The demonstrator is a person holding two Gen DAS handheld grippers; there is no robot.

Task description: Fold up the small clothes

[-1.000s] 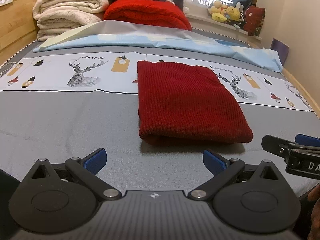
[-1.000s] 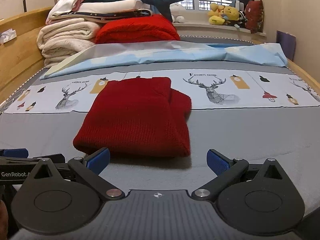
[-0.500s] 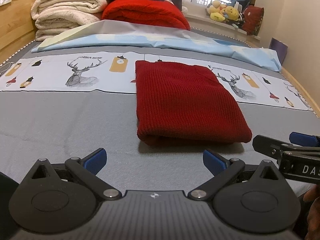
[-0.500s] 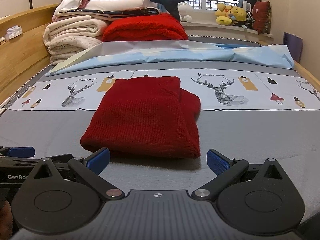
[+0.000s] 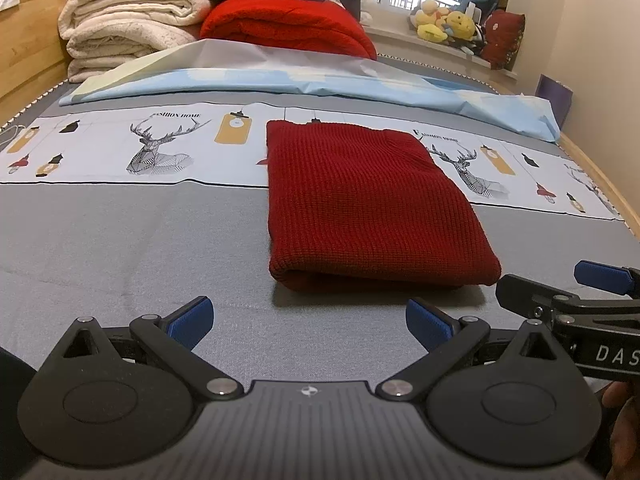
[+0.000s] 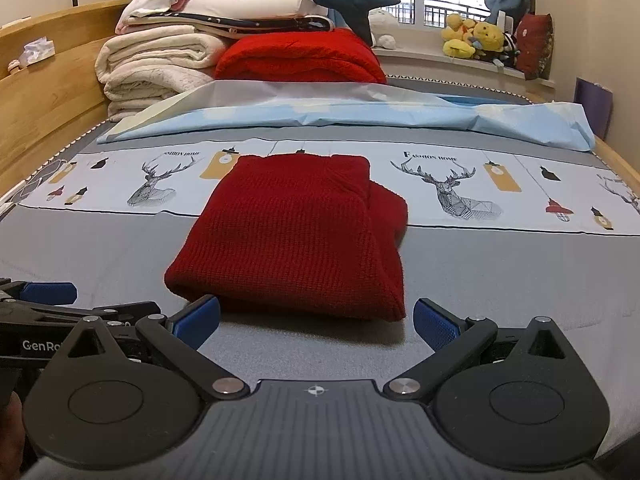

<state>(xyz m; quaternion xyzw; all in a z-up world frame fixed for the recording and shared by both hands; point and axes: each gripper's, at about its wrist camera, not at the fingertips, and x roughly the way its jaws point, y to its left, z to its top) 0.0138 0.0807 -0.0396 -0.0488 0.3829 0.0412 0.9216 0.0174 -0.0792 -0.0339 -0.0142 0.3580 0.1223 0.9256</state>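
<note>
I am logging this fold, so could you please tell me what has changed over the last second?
Both open grippers, left and right, eased slightly closer to the folded red knit sweater; nothing was gripped or released. The sweater stayed folded on the bed sheet.

Folded sweater: dark red, waffle-knit texture, centre of frame. Bed sheet: plain grey below, with a white band across mid-frame printed with black line-drawn deer, mustard tags and small red lamps. Duvet, above the band: pale blue and white. Upper left: cream folded blankets. Upper centre: bright red blanket. Gripper pads: blue on black arms.
</note>
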